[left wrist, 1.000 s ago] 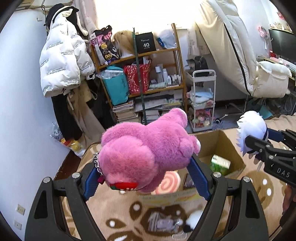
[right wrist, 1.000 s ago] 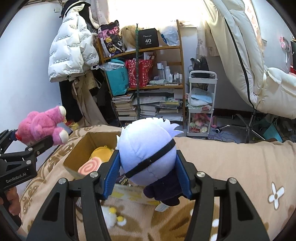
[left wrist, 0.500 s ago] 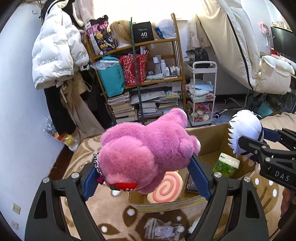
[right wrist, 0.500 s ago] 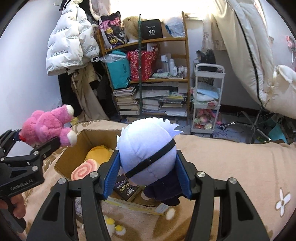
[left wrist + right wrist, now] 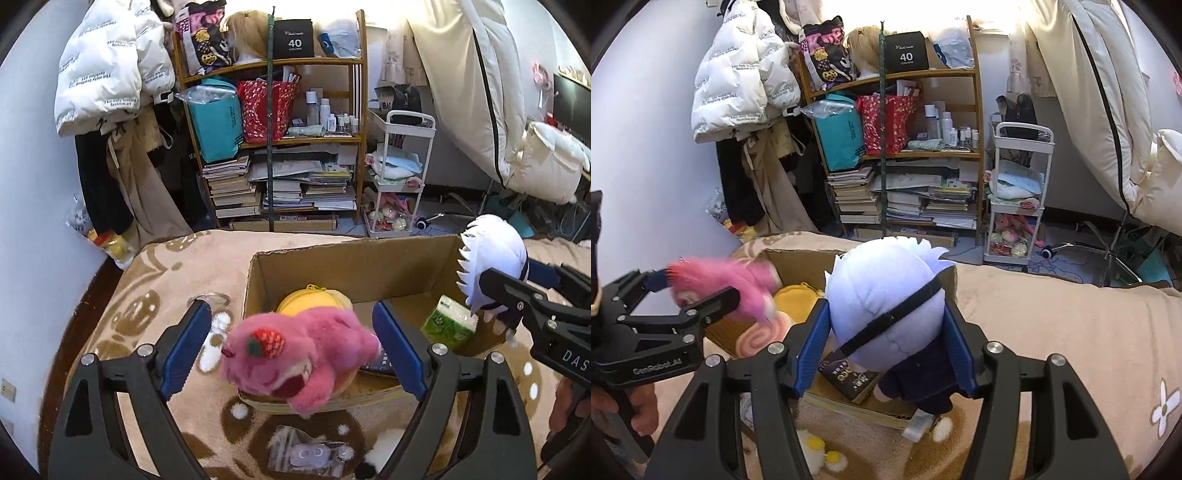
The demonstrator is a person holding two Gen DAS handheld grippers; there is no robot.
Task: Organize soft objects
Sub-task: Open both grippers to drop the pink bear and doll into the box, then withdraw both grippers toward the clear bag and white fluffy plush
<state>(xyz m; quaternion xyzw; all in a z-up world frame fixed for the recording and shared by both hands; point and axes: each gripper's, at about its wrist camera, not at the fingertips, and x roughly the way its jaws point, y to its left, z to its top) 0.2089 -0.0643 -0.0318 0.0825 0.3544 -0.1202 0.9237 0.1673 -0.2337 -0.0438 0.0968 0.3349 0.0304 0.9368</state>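
Observation:
My left gripper (image 5: 291, 347) is open, its blue pads wide apart. The pink plush bear (image 5: 303, 354) is loose between them, dropping onto the front edge of the cardboard box (image 5: 354, 266). In the right wrist view the bear (image 5: 720, 284) is blurred beside the left gripper (image 5: 698, 295). My right gripper (image 5: 886, 343) is shut on the white-haired doll (image 5: 886, 306) and holds it above the box's (image 5: 798, 264) right side. The doll also shows in the left wrist view (image 5: 491, 258).
Inside the box lie a yellow plush (image 5: 314, 299), a green tissue pack (image 5: 448, 325), a pink swirl cushion (image 5: 761, 338) and a dark book (image 5: 849, 376). A bagged item (image 5: 306, 454) and small plush pieces (image 5: 820, 450) lie on the brown patterned blanket (image 5: 1071, 332). Shelves (image 5: 280, 140) stand behind.
My left gripper has opened and let go of the pink bear, which is dropping toward the box. Both grippers have moved closer over the box. The right gripper still holds the doll.

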